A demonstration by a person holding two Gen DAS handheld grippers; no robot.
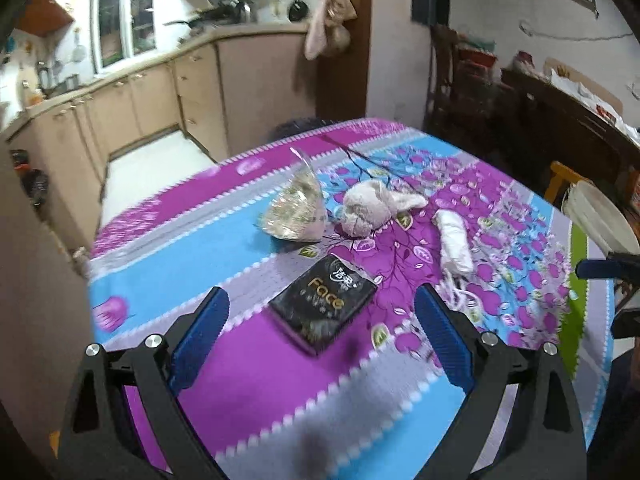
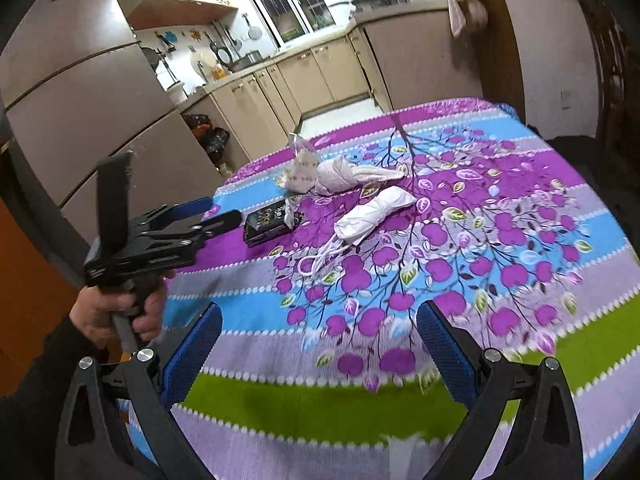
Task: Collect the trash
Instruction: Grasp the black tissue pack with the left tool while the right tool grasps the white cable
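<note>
A black "Face" packet (image 1: 325, 303) lies flat on the patterned tablecloth (image 1: 240, 376), just ahead of and between the fingers of my open, empty left gripper (image 1: 322, 322). Beyond it lie a crumpled clear plastic bag (image 1: 295, 208), a crumpled beige tissue (image 1: 370, 208) and a rolled white face mask (image 1: 454, 240) with loose ear loops. In the right wrist view my right gripper (image 2: 320, 334) is open and empty above the near part of the cloth (image 2: 400, 404). The left gripper (image 2: 218, 210) points at the black packet (image 2: 269, 220); the mask (image 2: 374, 214), tissue (image 2: 340, 176) and bag (image 2: 302, 166) lie farther back.
Kitchen cabinets (image 1: 152, 92) and a white floor lie beyond the table's far left edge. A dark sideboard (image 1: 560, 120) and a white round object (image 1: 600, 216) stand on the right. A fridge (image 2: 88, 108) and black bags (image 2: 210, 138) stand on the left in the right wrist view.
</note>
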